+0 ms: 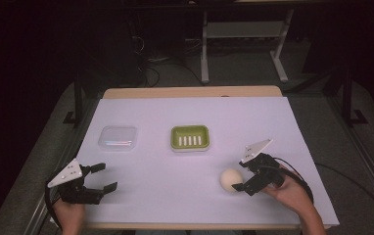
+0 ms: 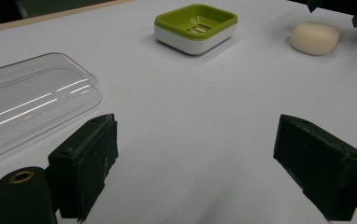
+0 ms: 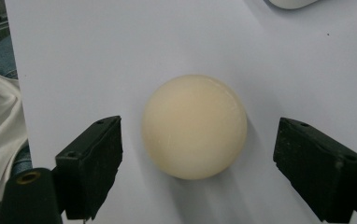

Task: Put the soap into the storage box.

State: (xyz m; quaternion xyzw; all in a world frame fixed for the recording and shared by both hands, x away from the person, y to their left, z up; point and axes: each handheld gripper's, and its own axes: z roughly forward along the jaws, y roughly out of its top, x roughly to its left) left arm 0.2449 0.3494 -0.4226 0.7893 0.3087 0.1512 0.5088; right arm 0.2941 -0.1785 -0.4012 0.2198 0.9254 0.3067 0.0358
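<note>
My right gripper (image 3: 197,163) has its jaws spread wide, gripping nothing; the cream soap bar (image 3: 194,126) lies on the white table (image 1: 253,122) between them, clear of both pads. My left gripper (image 1: 97,178) is likewise wide open and empty. Farther off sit the green soap dish (image 1: 190,137) and the clear lid (image 1: 118,137).

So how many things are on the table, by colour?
Cream: 1, the soap
Green: 1, the dish
Clear: 1, the lid
Total: 3
</note>
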